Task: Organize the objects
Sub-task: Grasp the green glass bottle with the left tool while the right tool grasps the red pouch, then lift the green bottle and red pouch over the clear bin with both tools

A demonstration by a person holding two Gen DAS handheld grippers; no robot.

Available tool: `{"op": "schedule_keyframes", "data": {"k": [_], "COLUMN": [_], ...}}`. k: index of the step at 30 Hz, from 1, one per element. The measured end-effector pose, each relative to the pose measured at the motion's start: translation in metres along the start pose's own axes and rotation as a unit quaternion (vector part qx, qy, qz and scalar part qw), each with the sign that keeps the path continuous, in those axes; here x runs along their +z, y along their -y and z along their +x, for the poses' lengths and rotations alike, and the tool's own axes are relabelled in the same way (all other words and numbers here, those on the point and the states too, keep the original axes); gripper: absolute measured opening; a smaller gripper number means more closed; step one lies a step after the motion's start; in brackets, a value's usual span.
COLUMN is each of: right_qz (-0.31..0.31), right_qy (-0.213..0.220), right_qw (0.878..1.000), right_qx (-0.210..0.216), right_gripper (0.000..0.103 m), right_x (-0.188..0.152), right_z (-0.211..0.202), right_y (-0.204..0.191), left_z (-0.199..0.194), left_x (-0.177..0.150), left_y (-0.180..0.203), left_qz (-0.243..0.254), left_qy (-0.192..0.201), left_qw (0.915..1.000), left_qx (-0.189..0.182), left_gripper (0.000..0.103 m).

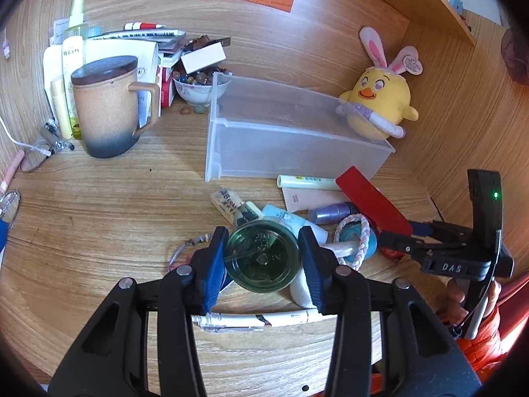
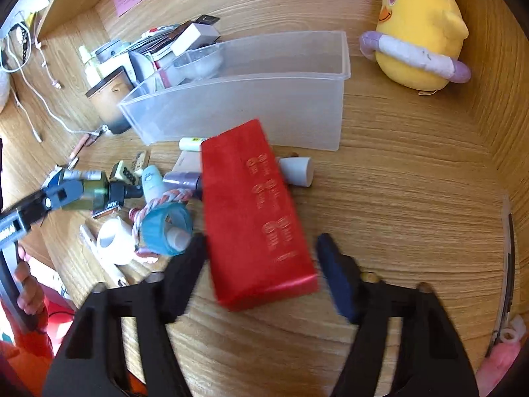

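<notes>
The left gripper [image 1: 263, 258] has its blue fingers [image 1: 213, 261] pressed on either side of a green bottle [image 1: 263, 258], seen end-on from the left wrist view; the bottle is gripped and sits just above the clutter. In the right wrist view the same bottle [image 2: 94, 192] shows at nine o'clock, held by that gripper [image 2: 62, 195].

The right gripper [image 2: 261, 264] straddles the near end of a red box [image 2: 254, 218]. Its left finger lies against the box's side; the right finger [image 2: 334, 271] stands slightly off the other side, so the fingers are half-wide and whether they grip the box cannot be told through the blur. The box lies tilted across the pile, its far end pointing toward twelve o'clock.

At twelve o'clock of the box stands a clear bin [image 2: 251, 106], open-topped on the bench [image 2: 396, 198]. At one o'clock sits a yellow chick [image 2: 420, 29]. At nine o'clock of the box lie a blue tape roll [image 2: 167, 228], a white tape roll [image 2: 114, 241] and a braided cord [image 2: 165, 197]. A purple bottle [image 2: 183, 180] touches the box's left edge. In the left wrist view a lidded mug [image 1: 105, 109] stands at ten o'clock, well apart from the bin [image 1: 297, 139].
</notes>
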State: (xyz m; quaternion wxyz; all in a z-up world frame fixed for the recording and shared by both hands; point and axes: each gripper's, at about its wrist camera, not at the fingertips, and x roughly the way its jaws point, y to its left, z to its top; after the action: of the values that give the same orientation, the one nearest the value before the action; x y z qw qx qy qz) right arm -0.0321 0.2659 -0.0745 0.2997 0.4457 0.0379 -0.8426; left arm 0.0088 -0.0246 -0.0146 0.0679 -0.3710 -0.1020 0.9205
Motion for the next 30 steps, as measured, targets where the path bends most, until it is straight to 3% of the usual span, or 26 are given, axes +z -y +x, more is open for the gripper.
{"op": "schedule_keyframes", "data": {"k": [4, 10, 21, 30], "right_qz": [-0.011, -0.013, 0.02, 0.021], "right_qy": [0.018, 0.057, 0.148, 0.175], "right_qw": [0.999, 0.997, 0.989, 0.984], "right_qx": [-0.027, -0.043, 0.0, 0.023], "right_gripper": [0.052, 0.051, 0.051, 0.051], "right_x": [-0.005, -0.002, 0.02, 0.033], "right_z": [-0.009, -0.034, -0.079, -0.103], "right_y": [-0.006, -0.007, -0.012, -0.014], "left_z": [-0.005, -0.012, -0.028, -0.027], "left_x": [0.008, 0.024, 0.054, 0.078], "left_y": [0.006, 0.015, 0.019, 0.022], "left_qz": [0.008, 0.022, 0.019, 0.026], "left_qy": [0.015, 0.036, 0.076, 0.086], "left_qw": [0.9998, 0.9991, 0.9969, 0.9959], "left_qx": [0.0, 0.002, 0.001, -0.002], "left_gripper": [0.041, 0.041, 0.041, 0.041]}}
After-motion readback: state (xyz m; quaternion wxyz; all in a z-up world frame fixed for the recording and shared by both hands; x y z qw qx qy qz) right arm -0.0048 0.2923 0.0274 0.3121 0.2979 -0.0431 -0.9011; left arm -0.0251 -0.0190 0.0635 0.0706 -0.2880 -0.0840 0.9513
